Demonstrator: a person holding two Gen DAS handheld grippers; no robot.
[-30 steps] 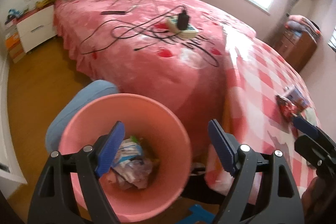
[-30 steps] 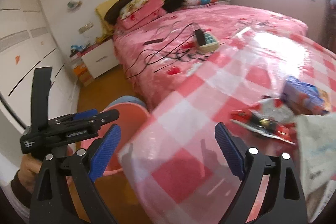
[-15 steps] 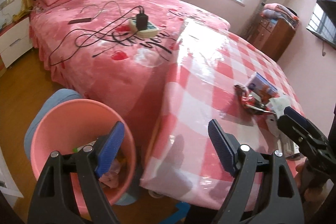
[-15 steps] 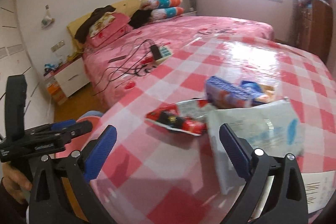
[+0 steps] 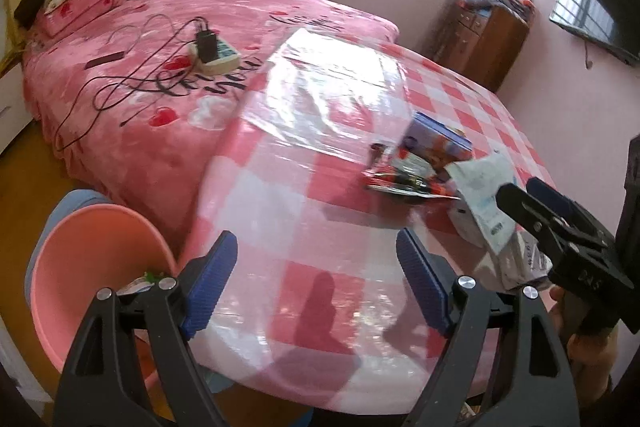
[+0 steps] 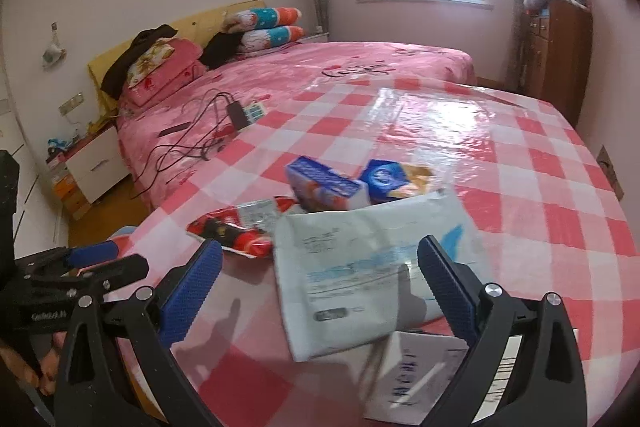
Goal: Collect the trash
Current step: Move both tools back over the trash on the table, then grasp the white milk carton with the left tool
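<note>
A pile of trash lies on the red-and-white checked table (image 6: pixel 540 187): a red snack wrapper (image 6: pixel 236 231), a blue box (image 6: pixel 324 183), a pale grey mailer bag (image 6: pixel 368 259) and a white carton (image 6: pixel 416 371). My right gripper (image 6: pixel 320 259) hangs open just over the mailer bag, its pads clear of it. My left gripper (image 5: pixel 314 255) is open and empty over the table's near edge, left of the red wrapper (image 5: pixel 400 179) and the mailer bag (image 5: pixel 484 195). The pink bin (image 5: pixel 92 267) stands on the floor at the lower left with rubbish in it.
A bed (image 5: pixel 160 87) with a pink cover lies beyond the table, with a power strip (image 5: pixel 216 57) and loose cables on it. A wooden cabinet (image 6: pixel 556 59) stands by the window. A white nightstand (image 6: pixel 96 163) sits at the left. The right gripper (image 5: pixel 520 189) shows at the left view's right edge.
Both views have swung from the pink bin toward the trash pile on the table. The left gripper left the bin's mouth for the table edge. The right jaws stand slightly wider.
</note>
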